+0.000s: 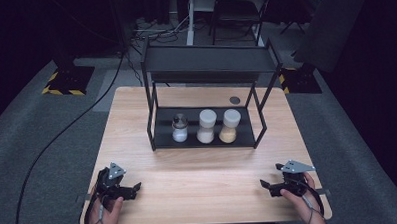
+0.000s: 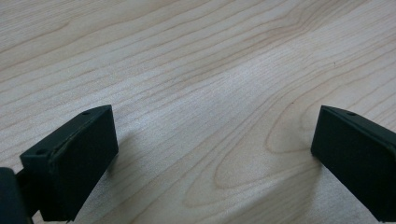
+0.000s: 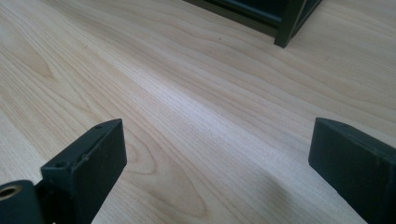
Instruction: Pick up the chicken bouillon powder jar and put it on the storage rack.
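At six o'clock of the rack [image 1: 205, 66], both grippers rested low over the table [image 1: 199, 187], the left gripper [image 1: 131, 187] at seven and the right gripper [image 1: 269, 183] at five, each with jaws spread wide and nothing between them. Three jars stood in a row on the rack's lower shelf, well apart from both: a clear jar [image 1: 179, 128], a white jar [image 1: 207, 125] and a tan jar [image 1: 230, 126]. A reach from there would probably have risked knocking the rack's front post [image 3: 287, 23] or upper shelf, or bumping one jar into its near neighbour and tipping it. Pale wood grain ran unbroken across the table. Grey carpet, cables, chairs and hazard-striped bases lay beyond in a dark room.
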